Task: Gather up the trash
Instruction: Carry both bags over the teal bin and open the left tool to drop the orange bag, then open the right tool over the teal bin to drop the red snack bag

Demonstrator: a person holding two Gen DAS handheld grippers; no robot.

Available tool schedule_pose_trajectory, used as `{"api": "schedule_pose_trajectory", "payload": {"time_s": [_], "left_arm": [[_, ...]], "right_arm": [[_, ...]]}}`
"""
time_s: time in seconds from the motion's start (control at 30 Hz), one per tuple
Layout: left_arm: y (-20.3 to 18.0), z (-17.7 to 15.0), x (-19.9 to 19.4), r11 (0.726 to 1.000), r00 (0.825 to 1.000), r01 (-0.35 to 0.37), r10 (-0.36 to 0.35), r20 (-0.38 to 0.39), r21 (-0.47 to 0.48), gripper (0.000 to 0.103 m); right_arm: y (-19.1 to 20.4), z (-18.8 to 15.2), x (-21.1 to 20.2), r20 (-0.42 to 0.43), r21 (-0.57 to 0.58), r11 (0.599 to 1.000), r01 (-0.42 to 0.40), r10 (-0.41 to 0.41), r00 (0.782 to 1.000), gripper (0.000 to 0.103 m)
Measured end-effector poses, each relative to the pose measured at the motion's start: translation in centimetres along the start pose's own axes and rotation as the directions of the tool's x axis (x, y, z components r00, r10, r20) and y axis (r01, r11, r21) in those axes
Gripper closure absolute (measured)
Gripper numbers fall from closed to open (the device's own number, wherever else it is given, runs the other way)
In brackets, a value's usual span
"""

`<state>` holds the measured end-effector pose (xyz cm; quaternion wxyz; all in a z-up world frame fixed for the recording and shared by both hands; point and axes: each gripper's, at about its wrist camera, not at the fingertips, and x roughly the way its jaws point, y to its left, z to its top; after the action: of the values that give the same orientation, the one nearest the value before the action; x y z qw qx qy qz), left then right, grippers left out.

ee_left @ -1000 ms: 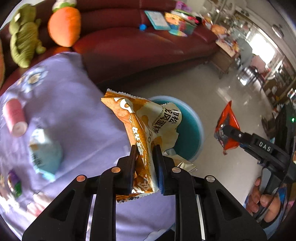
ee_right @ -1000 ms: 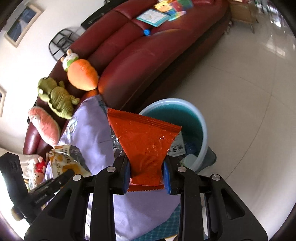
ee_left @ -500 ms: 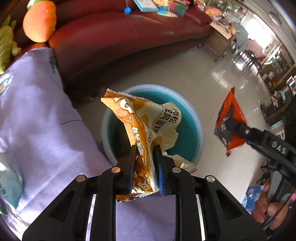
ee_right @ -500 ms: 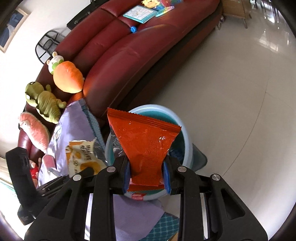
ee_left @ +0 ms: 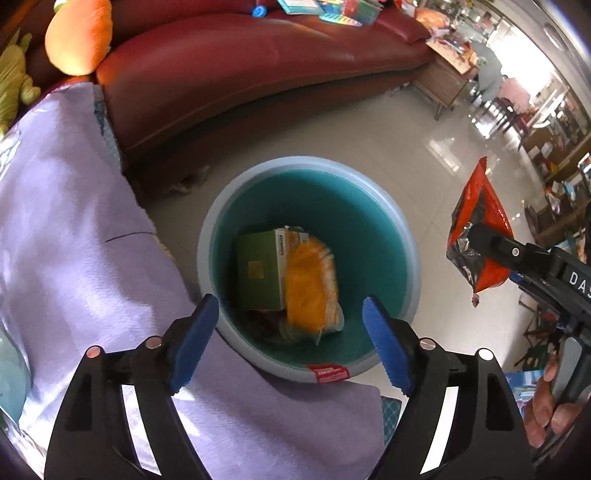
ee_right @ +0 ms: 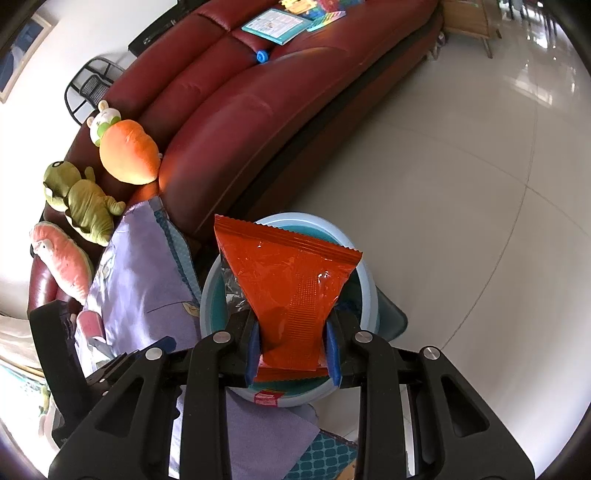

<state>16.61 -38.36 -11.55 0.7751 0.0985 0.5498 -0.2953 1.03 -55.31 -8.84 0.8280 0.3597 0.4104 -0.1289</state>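
Note:
My left gripper (ee_left: 291, 339) is open and empty above the near rim of the light-blue bin (ee_left: 410, 243). An orange-and-white snack wrapper (ee_left: 312, 288), blurred, lies inside the bin beside a green box (ee_left: 258, 269). My right gripper (ee_right: 291, 350) is shut on a red snack bag (ee_right: 288, 284) and holds it above the bin (ee_right: 365, 291). In the left wrist view the red bag (ee_left: 480, 236) and the right gripper (ee_left: 480, 236) hang right of the bin, above the floor.
A table under a purple cloth (ee_left: 66, 229) borders the bin on the left. A dark red sofa (ee_left: 240, 66) runs behind, with plush toys (ee_right: 125, 151) and books (ee_right: 277, 24). Pale tiled floor (ee_right: 461, 184) lies to the right.
My left gripper has opened and let go of the orange-and-white wrapper, which has dropped into the bin. My right gripper has moved with the red bag over the bin.

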Motion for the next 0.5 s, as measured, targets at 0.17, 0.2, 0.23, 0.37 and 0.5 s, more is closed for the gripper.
{"api": "schedule_pose_trajectory", "payload": {"time_s": [0.17, 0.2, 0.23, 0.37, 0.5], "left_arm": [[1.0, -0.6, -1.4, 1.000, 1.000, 0.011, -0.011, 0.020, -0.026, 0.018], [1.1, -0.8, -1.7, 0.999, 1.000, 0.013, -0.012, 0.024, -0.029, 0.018], [1.1, -0.9, -1.9, 0.999, 1.000, 0.013, -0.012, 0.026, -0.030, 0.017], [1.5, -1.7, -2.8, 0.999, 0.999, 0.017, -0.016, 0.033, -0.030, 0.016], [1.9, -2.3, -3.4, 0.999, 0.999, 0.021, -0.020, 0.036, -0.030, 0.015]], "right_arm": [[0.5, 0.0, 0.2, -0.007, -0.013, 1.000, 0.004, -0.004, 1.000, 0.076], [0.7, 0.0, 0.3, -0.009, -0.015, 1.000, 0.004, -0.004, 1.000, 0.076], [0.8, 0.0, 0.4, -0.012, -0.017, 1.000, 0.003, -0.004, 1.000, 0.076], [1.5, 0.0, 1.0, -0.026, -0.032, 0.999, 0.002, -0.003, 1.000, 0.074], [2.3, 0.0, 1.7, -0.042, -0.057, 0.998, 0.009, -0.011, 0.999, 0.069]]}}
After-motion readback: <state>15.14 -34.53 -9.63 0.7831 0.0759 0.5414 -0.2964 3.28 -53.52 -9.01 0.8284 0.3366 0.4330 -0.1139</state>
